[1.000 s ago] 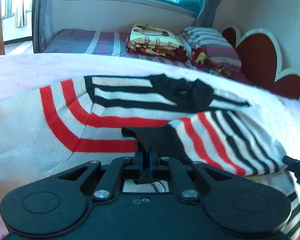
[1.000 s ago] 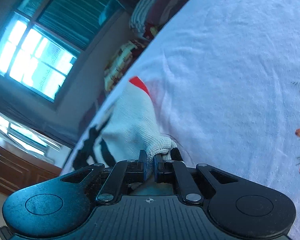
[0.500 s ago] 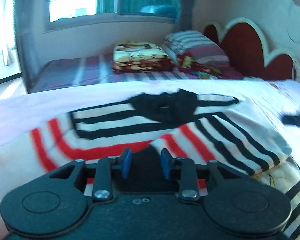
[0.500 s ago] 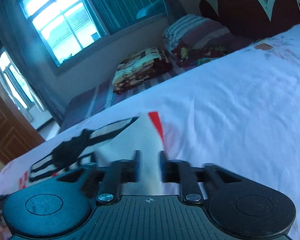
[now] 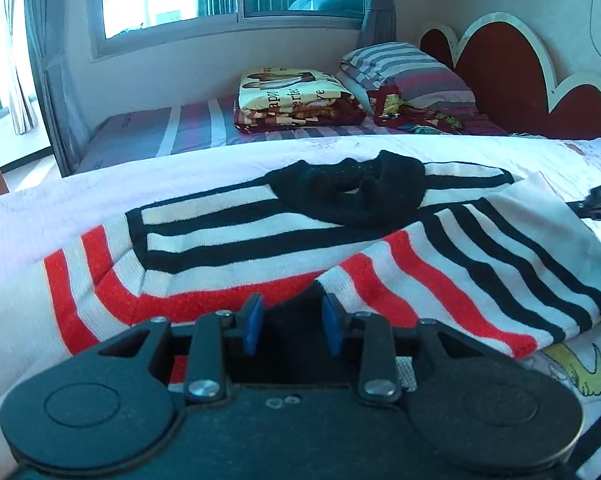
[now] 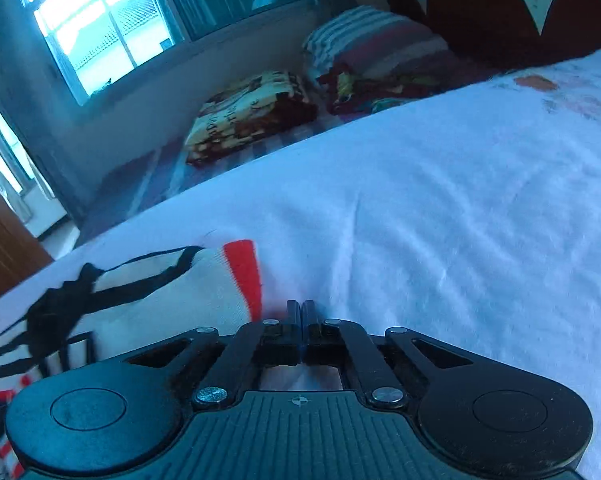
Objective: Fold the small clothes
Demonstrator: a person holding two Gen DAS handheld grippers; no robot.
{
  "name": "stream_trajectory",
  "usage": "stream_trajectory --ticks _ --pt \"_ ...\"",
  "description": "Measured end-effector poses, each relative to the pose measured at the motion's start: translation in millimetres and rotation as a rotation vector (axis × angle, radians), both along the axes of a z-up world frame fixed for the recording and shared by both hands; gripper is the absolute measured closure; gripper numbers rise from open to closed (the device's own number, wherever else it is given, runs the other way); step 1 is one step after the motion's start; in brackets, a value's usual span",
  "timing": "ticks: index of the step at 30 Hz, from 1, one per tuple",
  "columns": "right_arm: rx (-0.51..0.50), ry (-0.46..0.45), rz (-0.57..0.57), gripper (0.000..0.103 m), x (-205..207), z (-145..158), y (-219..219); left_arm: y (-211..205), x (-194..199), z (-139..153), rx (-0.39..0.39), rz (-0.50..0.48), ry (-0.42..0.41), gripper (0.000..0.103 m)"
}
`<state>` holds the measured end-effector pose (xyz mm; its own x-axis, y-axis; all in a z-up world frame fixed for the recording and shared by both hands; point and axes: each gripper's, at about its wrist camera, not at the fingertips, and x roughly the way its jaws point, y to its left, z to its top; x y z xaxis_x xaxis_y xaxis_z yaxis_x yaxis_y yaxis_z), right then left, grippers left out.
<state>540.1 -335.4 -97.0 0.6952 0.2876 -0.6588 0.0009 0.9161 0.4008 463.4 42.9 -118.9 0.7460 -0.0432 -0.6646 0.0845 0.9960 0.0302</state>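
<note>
The sweater (image 5: 260, 248) lay flat on the bed sheet (image 5: 60, 208), one sleeve (image 5: 480, 276) folded over its front. Behind it sat a folded blanket (image 5: 292, 100), with a pillow (image 5: 404, 68) just right of that, headboard (image 5: 512, 80) further right.

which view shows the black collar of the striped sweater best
The left wrist view: the black collar sits centered and sharp on the striped sweater. The right wrist view shows it only as a blurred dark patch at the left edge.
</note>
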Motion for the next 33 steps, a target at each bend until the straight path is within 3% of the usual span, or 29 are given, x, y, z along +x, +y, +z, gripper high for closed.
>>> stream_trajectory --ticks 3,5,8,10,13,15,16,17,19,20,21,23,27,31,33 --pt "-0.06 -0.117 0.048 0.103 -39 27 5 -4 -7 13 0.029 0.026 -0.026 0.072" --pt "-0.065 -0.158 0.123 0.103 -68 38 16 -8 -13 20 0.028 0.039 -0.058 0.067" --pt "-0.123 -0.131 0.231 0.103 -89 26 41 -14 -7 6 0.031 0.056 0.002 0.067" --pt "-0.178 -0.096 0.232 0.103 -91 7 51 -18 -8 -1 0.053 0.054 -0.023 0.066" --pt "-0.15 -0.071 0.191 0.103 -90 13 51 -19 -9 2 0.074 0.047 -0.018 0.066" --pt "-0.141 -0.118 0.188 0.103 -99 28 50 -11 -16 12 0.053 0.061 -0.018 0.064" --pt "-0.141 -0.131 0.193 0.103 -104 33 50 -3 -24 17 0.044 0.077 -0.037 0.061" --pt "-0.147 -0.133 0.196 0.103 -108 36 50 8 -33 22 0.04 0.098 -0.05 0.051" --pt "-0.14 -0.117 0.193 0.103 -115 38 47 42 -59 29 0.013 0.167 -0.077 0.037" --pt "-0.135 -0.106 0.191 0.103 -119 37 45 65 -76 31 -0.015 0.222 -0.097 0.037" --pt "-0.131 -0.093 0.19 0.103 -122 36 44 91 -92 32 -0.044 0.285 -0.102 0.038" --pt "-0.129 -0.068 0.184 0.103 -126 34 42 144 -126 31 -0.111 0.436 -0.101 0.055" --pt "-0.105 -0.056 0.173 0.103 -131 34 46 242 -196 24 -0.291 0.769 -0.124 0.059" --pt "-0.046 -0.033 0.169 0.103 -126 35 57 288 -217 17 -0.388 0.882 -0.142 0.059" --pt "-0.033 -0.028 0.174 0.103 -125 37 67 310 -218 7 -0.492 0.935 -0.149 0.059"
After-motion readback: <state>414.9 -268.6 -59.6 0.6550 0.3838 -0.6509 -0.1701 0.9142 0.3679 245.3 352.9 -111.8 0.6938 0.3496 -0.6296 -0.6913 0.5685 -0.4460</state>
